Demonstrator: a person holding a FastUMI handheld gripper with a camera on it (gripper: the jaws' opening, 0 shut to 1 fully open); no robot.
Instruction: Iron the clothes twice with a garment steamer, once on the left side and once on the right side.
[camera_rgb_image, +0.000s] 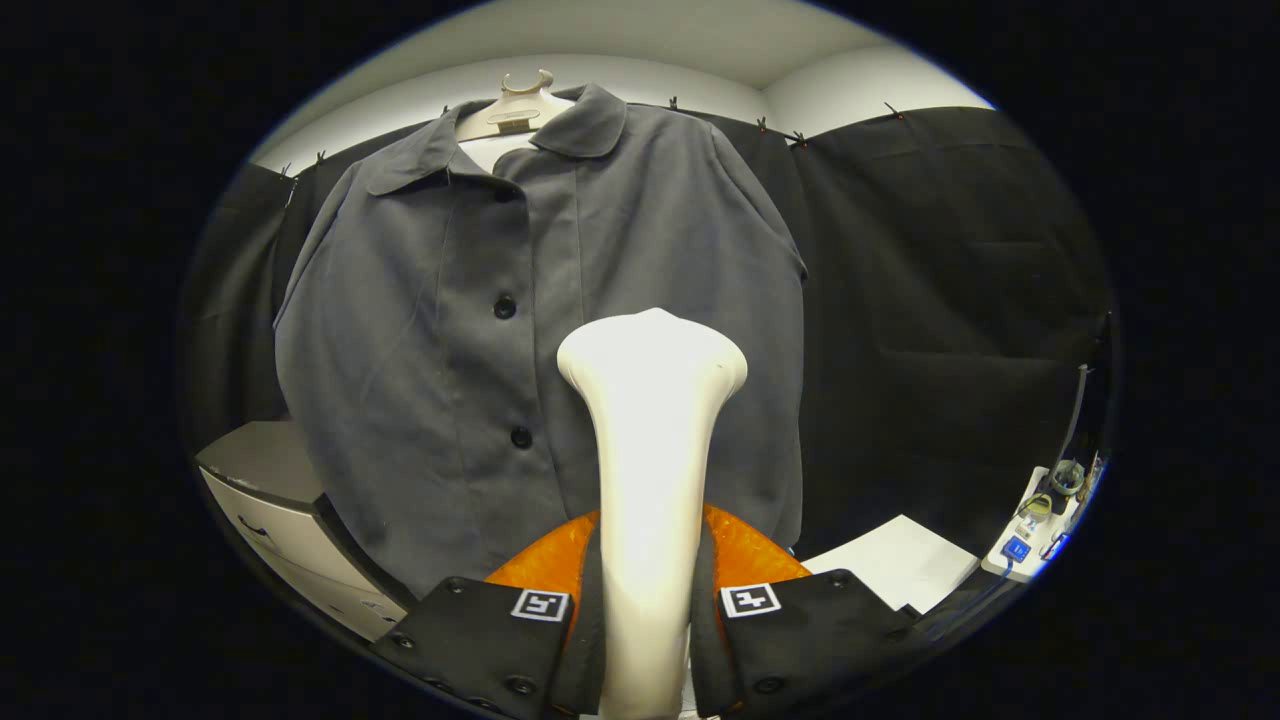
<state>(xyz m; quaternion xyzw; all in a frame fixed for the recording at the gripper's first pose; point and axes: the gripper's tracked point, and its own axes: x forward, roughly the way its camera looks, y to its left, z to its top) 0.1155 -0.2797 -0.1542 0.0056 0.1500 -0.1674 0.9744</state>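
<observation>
A grey cabinet stands at the left, partly behind a dark grey buttoned shirt hanging on a white hanger against the black booth wall. The gripper has both fingers pinching the neck of a white garment steamer, whose flared head rises just ahead of them over the shirt's lower right half. To the right lie a white sheet and a power strip.

Garment steamer fronts the shirt — open room rightward.
</observation>
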